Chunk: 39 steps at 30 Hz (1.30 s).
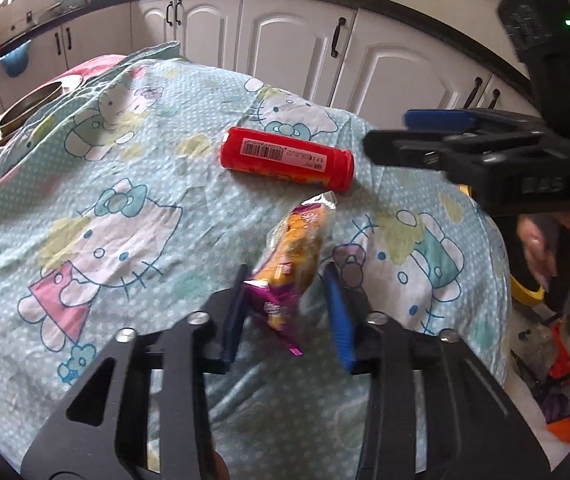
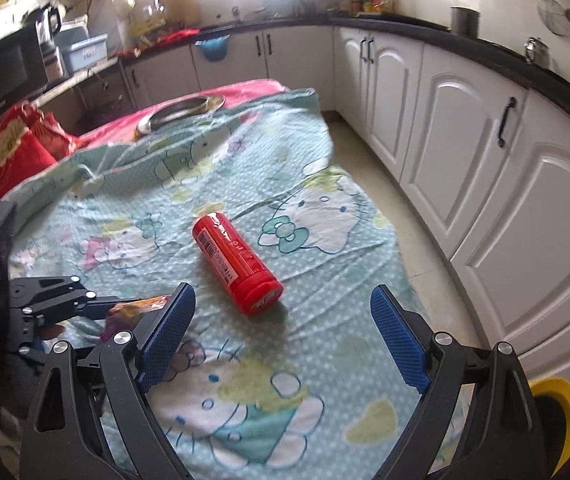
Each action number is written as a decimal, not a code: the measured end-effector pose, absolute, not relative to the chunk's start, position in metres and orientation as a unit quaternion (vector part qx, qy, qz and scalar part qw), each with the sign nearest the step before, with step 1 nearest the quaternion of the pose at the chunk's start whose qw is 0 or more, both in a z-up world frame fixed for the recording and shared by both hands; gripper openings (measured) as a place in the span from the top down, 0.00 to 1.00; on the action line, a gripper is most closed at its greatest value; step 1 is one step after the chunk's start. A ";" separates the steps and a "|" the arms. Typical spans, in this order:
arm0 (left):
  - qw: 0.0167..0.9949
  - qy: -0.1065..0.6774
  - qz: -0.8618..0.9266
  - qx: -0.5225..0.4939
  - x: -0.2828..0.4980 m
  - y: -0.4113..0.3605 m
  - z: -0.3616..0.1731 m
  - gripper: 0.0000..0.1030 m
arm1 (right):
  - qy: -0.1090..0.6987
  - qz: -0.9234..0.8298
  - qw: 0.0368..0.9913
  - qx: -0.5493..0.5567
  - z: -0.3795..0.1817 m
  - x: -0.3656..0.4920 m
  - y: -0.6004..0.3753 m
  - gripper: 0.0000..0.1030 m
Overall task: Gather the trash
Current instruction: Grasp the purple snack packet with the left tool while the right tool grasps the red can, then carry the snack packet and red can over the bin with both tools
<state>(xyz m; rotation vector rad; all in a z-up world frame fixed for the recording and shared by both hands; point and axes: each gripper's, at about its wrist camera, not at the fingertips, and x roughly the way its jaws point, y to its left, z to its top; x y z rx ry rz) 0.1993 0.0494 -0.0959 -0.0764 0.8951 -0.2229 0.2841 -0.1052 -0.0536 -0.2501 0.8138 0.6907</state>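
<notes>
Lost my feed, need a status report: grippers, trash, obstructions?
Left gripper around the wrapper, grip not confirmed. Right gripper open, empty, near the red can, which lies on the cloth. Nothing in the way.

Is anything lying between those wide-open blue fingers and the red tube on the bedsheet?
Nothing visible. The right gripper faces the red tube across bare cartoon-print sheet. The snack wrapper sits off to the side, between the left gripper's fingers.
</notes>
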 end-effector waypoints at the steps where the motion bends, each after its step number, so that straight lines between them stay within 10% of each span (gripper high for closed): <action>1: 0.895 0.432 -0.108 -0.040 0.199 0.051 -0.096 0.77 | 0.391 0.331 0.850 -0.124 -0.057 0.288 -0.100 0.16; 15: 0.893 0.436 -0.101 -0.058 0.176 0.065 -0.096 0.85 | 0.427 0.372 0.808 -0.161 -0.088 0.314 -0.041 0.33; 24: 0.893 0.434 -0.091 -0.071 0.164 0.069 -0.094 0.85 | 0.419 0.364 0.818 -0.154 -0.101 0.309 -0.047 0.63; 39: 0.902 0.407 -0.096 -0.103 0.156 0.058 -0.074 0.86 | 0.415 0.352 0.835 -0.078 -0.096 0.237 -0.126 0.68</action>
